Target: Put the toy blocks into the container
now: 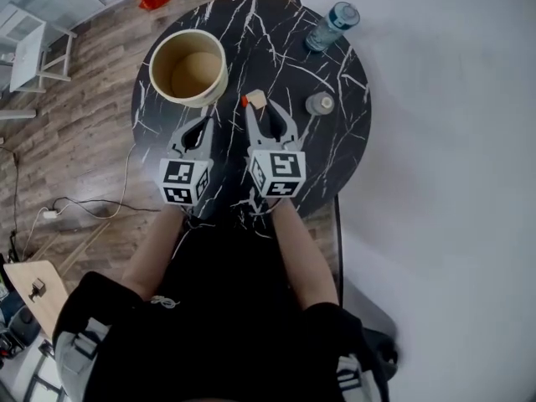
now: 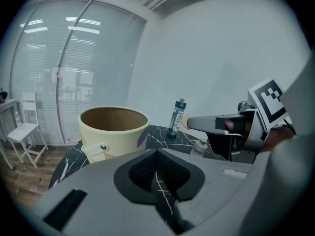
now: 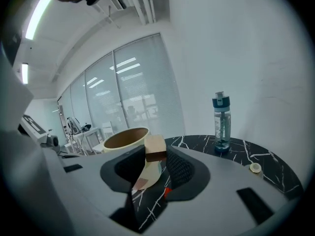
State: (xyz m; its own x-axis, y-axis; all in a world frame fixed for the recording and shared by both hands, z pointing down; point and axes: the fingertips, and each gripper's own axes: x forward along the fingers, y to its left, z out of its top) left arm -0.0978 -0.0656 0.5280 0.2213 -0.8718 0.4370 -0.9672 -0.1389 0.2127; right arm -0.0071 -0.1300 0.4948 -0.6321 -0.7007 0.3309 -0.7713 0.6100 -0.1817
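A pale wooden toy block (image 1: 257,99) (image 3: 155,147) sits between the tips of my right gripper (image 1: 256,105) (image 3: 155,154), which is shut on it just above the black marble table (image 1: 335,153). A small red piece (image 1: 244,101) shows beside the block. The cream container (image 1: 188,67) (image 2: 114,129) (image 3: 125,137) stands to the upper left; nothing shows inside it. My left gripper (image 1: 203,125) (image 2: 158,154) is shut with nothing in it, just below the container. In the left gripper view the right gripper's fingers (image 2: 206,123) reach in from the right.
A clear water bottle (image 1: 332,26) (image 2: 177,118) (image 3: 220,122) with a blue lid stands at the table's far edge. A small round cap (image 1: 320,103) (image 2: 199,147) (image 3: 255,167) lies right of the block. A white chair (image 1: 29,44) stands on the wooden floor to the left.
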